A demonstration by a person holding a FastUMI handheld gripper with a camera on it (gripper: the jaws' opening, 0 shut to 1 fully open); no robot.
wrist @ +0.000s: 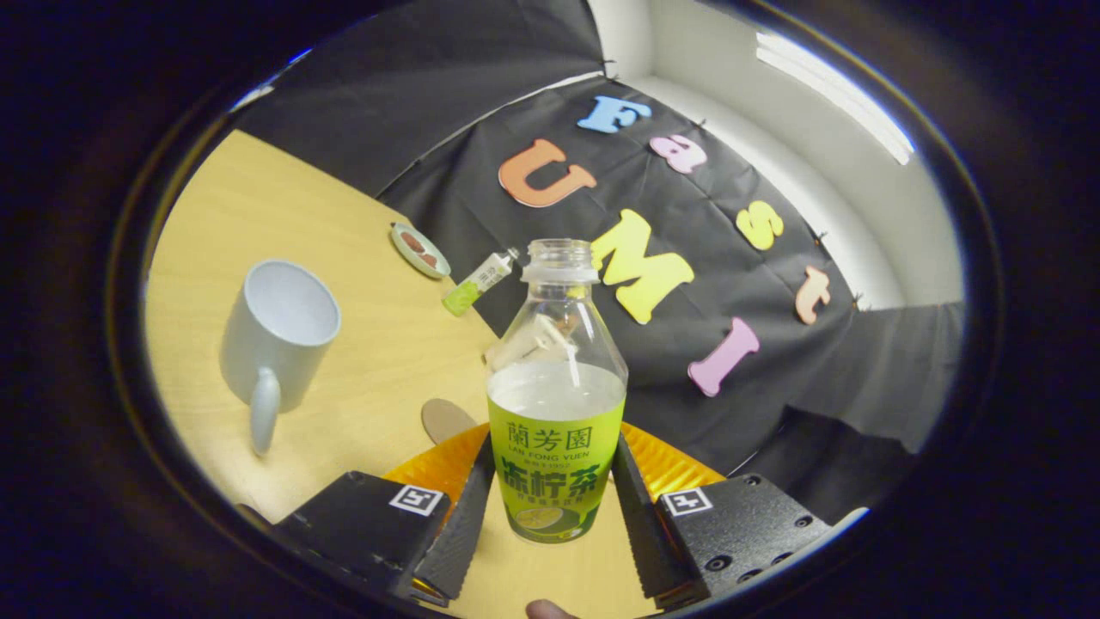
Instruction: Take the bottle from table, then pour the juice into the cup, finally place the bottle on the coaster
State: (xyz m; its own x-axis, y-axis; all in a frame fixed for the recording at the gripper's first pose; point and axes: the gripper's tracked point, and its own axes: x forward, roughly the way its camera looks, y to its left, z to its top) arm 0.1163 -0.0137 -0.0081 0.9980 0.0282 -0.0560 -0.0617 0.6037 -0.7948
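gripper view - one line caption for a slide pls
Gripper shut on an uncapped juice bottle, lifted and tilted over the table, white cup ahead.

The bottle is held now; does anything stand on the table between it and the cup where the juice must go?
Nothing visible does. The hand-held gripper is shut on the bottle, and bare table lies between it and the cup. The small tube and dish lie farther back, off that path.
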